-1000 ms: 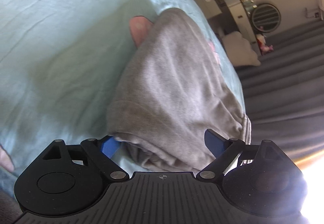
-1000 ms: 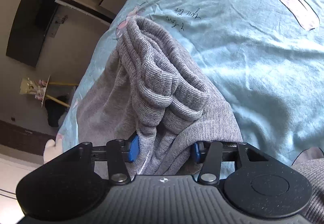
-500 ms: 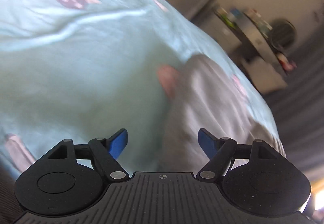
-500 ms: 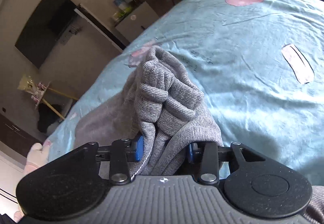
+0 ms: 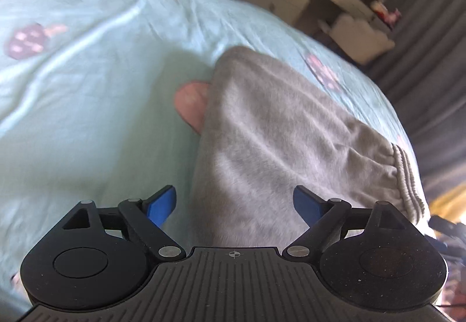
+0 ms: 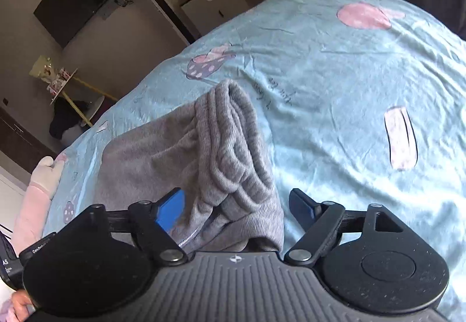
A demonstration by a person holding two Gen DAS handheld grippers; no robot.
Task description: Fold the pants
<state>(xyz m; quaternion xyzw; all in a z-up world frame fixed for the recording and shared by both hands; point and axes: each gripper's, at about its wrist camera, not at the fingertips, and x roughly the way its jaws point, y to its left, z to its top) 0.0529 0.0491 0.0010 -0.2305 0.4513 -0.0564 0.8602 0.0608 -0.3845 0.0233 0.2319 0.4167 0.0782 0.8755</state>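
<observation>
- Bedroom with a bed under a pale blue printed sheet (image 6: pixel 335 94); cabinets, a dark wall screen and grey curtains stand at the far side.
- Grey pants (image 5: pixel 262 141) lie on the sheet as a folded bundle, directly in front of both tools.
- Left gripper (image 5: pixel 234 204): jaws apart, nothing between the pads, the bundle's near end just under and ahead of them.
- Right gripper (image 6: pixel 237 209): jaws apart as well, straddling the ribbed waistband (image 6: pixel 230 147) without pinching it.
- Handling, as a judgement: soft, light fleece that sags and slides on itself; layers will shift if only the top one is pinched. The thick ribbed band or the folded edge, all layers at once, looks the safest hold.
- Left view alone shows the smooth folded face, the gathered cuff (image 5: pixel 404 173) at the far right, and a pink print half tucked under the bundle's left edge.
- Right view alone shows the stacked waistband ridges, and a pale pink soft toy (image 6: pixel 38 193) at the bed's left edge.
</observation>
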